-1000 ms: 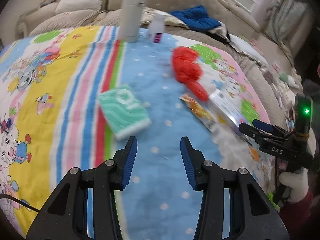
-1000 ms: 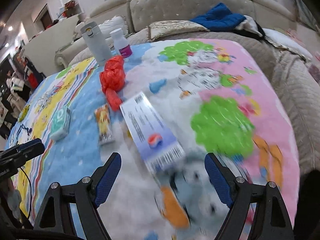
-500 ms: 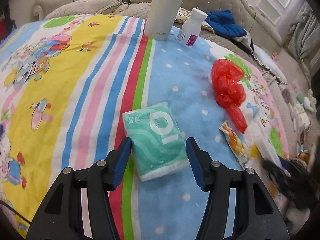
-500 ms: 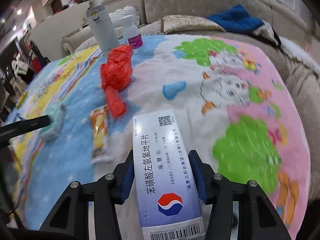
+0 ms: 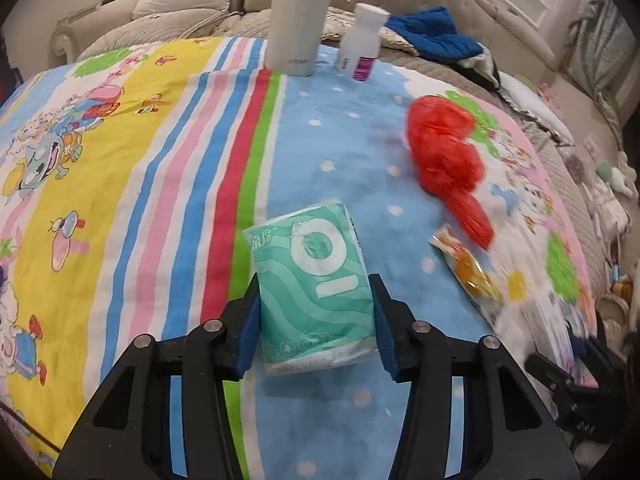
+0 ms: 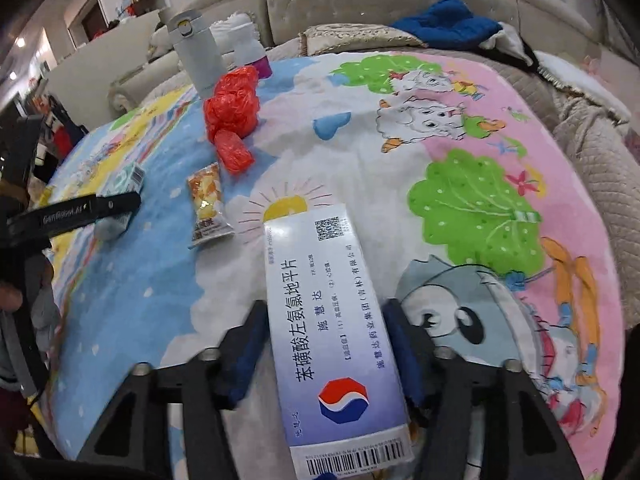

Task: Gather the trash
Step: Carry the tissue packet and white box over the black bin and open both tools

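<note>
Right gripper (image 6: 324,344) is opening up, medicine box (image 6: 340,332) sitting between its jaws on the cartoon blanket (image 6: 460,120), snack packet (image 6: 208,204) just beside.

The blanket (image 5: 132,184) is bare and wide on the striped and yellow side, so a gripper could pass there freely. Along the far edge the white flask (image 5: 298,16) and the small white bottle (image 5: 362,42) stand upright just beside each other and block that way. In the middle the red plastic bag (image 5: 444,152) and the snack wrapper (image 5: 466,268) lie near together, between the tissue pack (image 5: 316,288) and the medicine box (image 6: 336,320). The pink side of the blanket is also open.
</note>
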